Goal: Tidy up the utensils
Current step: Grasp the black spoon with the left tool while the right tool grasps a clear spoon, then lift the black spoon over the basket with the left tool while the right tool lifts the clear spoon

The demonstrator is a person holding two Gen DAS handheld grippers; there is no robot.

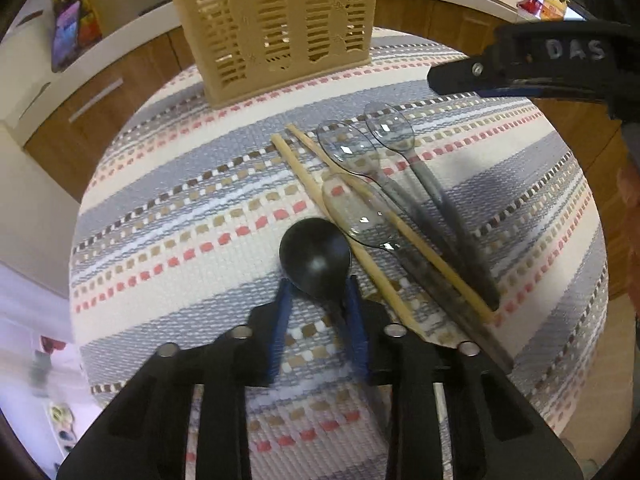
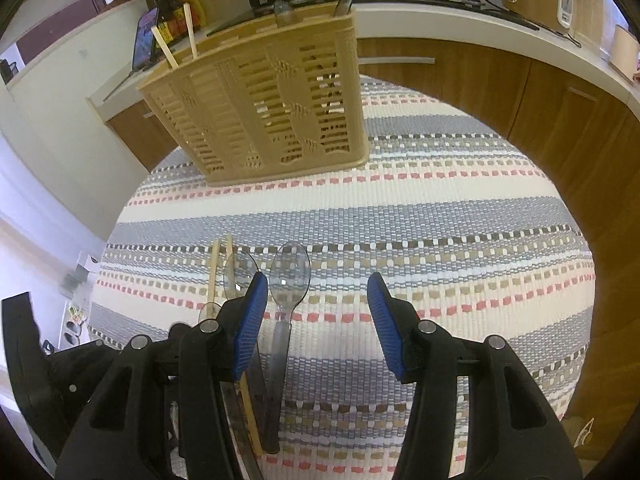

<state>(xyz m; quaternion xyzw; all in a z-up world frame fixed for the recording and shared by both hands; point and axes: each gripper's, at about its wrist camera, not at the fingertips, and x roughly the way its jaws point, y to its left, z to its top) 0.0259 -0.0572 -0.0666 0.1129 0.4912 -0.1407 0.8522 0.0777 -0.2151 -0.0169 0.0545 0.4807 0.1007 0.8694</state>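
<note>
The left gripper (image 1: 318, 292) has its blue pads (image 1: 282, 312) closed against the neck of a black spoon (image 1: 315, 258), whose bowl juts out toward twelve o'clock just above the striped woven mat (image 1: 180, 216). At about two o'clock from that bowl lie the loose utensils: two wooden chopsticks (image 1: 384, 216) running diagonally, and three clear spoons with grey handles (image 1: 352, 208) laid over and beside them (the nearest clear bowl sits almost against the black one). Farther out at twelve o'clock stands the tan slotted utensil basket (image 1: 276, 28) at the mat's far edge.

The right gripper (image 2: 316, 308) stands wide open, holding nothing, low over the mat. One clear spoon (image 2: 289, 276) lies just inside its left finger, at about eleven o'clock from the gap; the remaining spoons and the chopsticks are partly hidden behind that finger. At twelve o'clock the basket (image 2: 272, 112) holds two chopsticks (image 2: 176, 46) in its left compartment and grey handles (image 2: 344, 0) near its right end.
</note>
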